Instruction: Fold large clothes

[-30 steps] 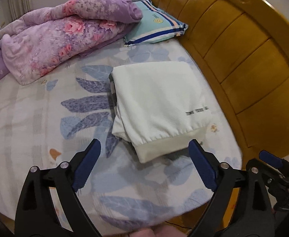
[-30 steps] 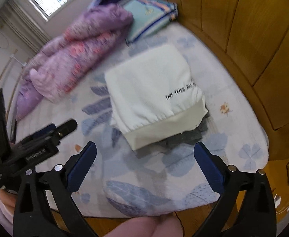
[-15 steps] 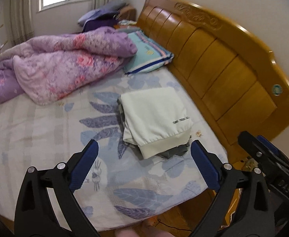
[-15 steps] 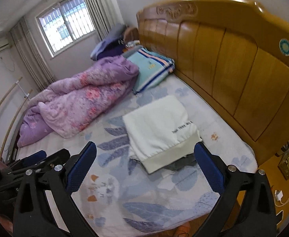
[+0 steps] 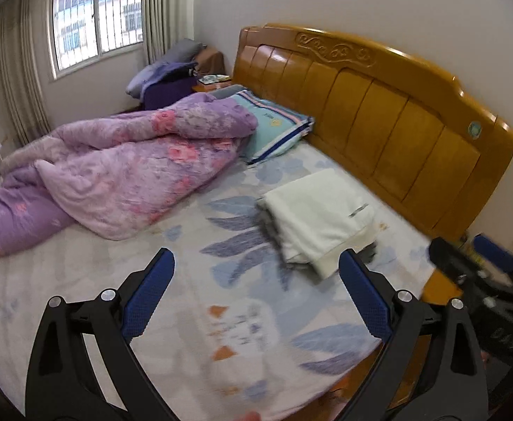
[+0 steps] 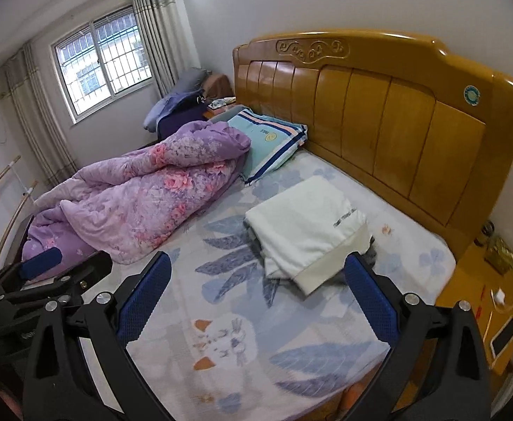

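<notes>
Fingers wide apart on both sides, nothing between them: the left gripper (image 5: 256, 280) hangs above the near part of the bed (image 5: 81, 280), and the right gripper (image 6: 258, 284) does the same just alongside it. Each one shows in the other's camera, the right gripper (image 5: 480, 273) at the right edge of the left view, the left gripper (image 6: 42, 280) low on the left of the right view.

Folded and lying flat on the leaf-patterned sheet (image 6: 228, 256) is the cream sweatshirt (image 6: 309, 231), close to the wooden headboard (image 6: 379, 115) and well clear of both sets of fingers. A line of small dark lettering (image 6: 344, 214) runs along it, too small to read, and its ribbed hem (image 6: 321, 275) faces the cameras. A grey garment (image 6: 372, 245) peeks out from underneath, at the left edge and by the hem.

Further along the bed, a crumpled purple floral quilt (image 6: 144, 196) sprawls across the far side, with a teal striped pillow (image 6: 274, 140) beside it against the headboard. A barred window (image 6: 102, 63) with curtains sits in the far wall. On the right, a wooden nightstand (image 6: 480, 301) carries a white tablet (image 6: 503, 338) and a small white charger (image 6: 499, 294).
</notes>
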### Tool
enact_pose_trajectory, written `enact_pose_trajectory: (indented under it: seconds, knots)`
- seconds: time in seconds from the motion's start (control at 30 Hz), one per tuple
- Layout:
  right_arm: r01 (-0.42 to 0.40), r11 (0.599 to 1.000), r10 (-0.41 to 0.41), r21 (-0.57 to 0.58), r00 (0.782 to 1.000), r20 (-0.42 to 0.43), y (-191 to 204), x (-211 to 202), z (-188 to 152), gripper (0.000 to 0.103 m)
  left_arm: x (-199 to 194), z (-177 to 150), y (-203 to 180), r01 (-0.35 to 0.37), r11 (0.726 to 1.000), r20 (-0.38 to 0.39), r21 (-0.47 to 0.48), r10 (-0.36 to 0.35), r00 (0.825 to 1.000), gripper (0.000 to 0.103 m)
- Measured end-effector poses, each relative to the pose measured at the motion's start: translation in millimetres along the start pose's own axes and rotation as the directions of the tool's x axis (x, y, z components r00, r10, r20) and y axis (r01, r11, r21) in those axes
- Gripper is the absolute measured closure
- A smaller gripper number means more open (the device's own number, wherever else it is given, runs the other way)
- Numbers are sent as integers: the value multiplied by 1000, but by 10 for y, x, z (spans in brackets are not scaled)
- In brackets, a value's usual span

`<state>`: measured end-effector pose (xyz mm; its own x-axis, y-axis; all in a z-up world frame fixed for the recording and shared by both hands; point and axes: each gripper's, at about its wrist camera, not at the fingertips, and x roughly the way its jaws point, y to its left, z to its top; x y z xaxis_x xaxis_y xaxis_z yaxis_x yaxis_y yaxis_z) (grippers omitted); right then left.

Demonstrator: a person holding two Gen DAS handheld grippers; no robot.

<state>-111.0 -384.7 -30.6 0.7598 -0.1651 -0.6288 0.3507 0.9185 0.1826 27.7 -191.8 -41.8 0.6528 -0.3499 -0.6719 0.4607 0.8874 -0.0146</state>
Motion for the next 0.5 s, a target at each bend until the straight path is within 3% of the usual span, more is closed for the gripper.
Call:
enact_pose_trajectory:
  seconds: [0.17, 0.27, 0.5]
  knots:
    - [27, 999, -27, -39, 1000, 0, 373, -89, -108, 8, -122, -197, 356, 27, 999, -30, -30, -28, 999, 8]
    - [40, 997, -41, -65, 999, -10, 522, -61, -151, 8, -140, -271, 487, 6, 999, -43, -44, -8, 999, 8]
    - [48, 994, -48, -97, 999, 5, 647, -46, -234, 8, -162, -288, 621, 15, 997, -45, -79, -18, 999, 8]
